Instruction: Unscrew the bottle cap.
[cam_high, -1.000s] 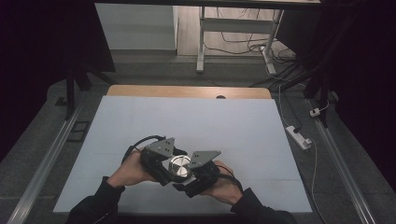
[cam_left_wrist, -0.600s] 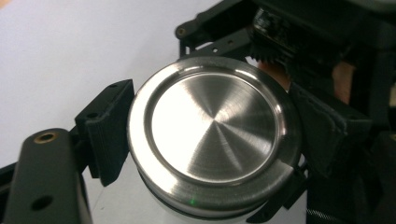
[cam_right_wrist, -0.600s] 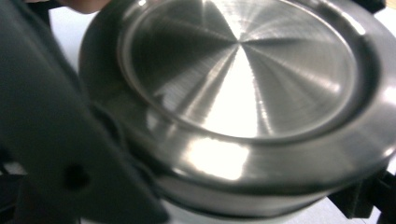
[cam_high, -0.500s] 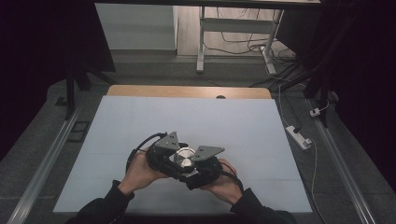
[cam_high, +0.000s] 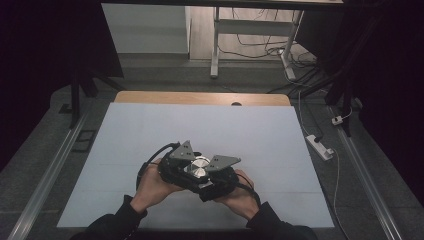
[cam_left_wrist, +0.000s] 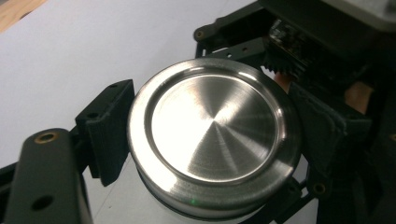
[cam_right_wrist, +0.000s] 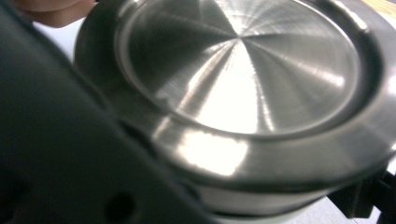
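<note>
High view: your left tongs (cam_high: 192, 169) and right tongs (cam_high: 205, 172) meet over the near middle of the table (cam_high: 150, 130), both clamped on one round steel lid (cam_high: 199, 166) that sits between them. Left gripper view: left tongs (cam_left_wrist: 205, 140) squeeze the steel lid (cam_left_wrist: 212, 133) at its rim, one ribbed black pad touching the rim on the left of that view, the other pressed against it on the right; jaws drawn in narrow, holding the lid. Lid is brushed metal, shallow sunken centre, raised edge, seen flat side up and slightly tilted. Under the rim a pale band shows, looks like the top of a container, can't tell what kind. Right gripper view: steel lid (cam_right_wrist: 243, 79) very close and blurred, right tongs' dark jaw lies against its rim low left; jaws narrow, gripping the lid too. Bit of your finger at the top left of that view. Outward in the high view: your left hand (cam_high: 150, 187) and right hand (cam_high: 240, 195) wrap the two gripper bodies, grey three-cornered plates on top, black cable looping off the left one. Table carries a pale sheet, wooden edge at the far end. White power strip (cam_high: 320, 146) lies on the floor right of the table, well apart.
</note>
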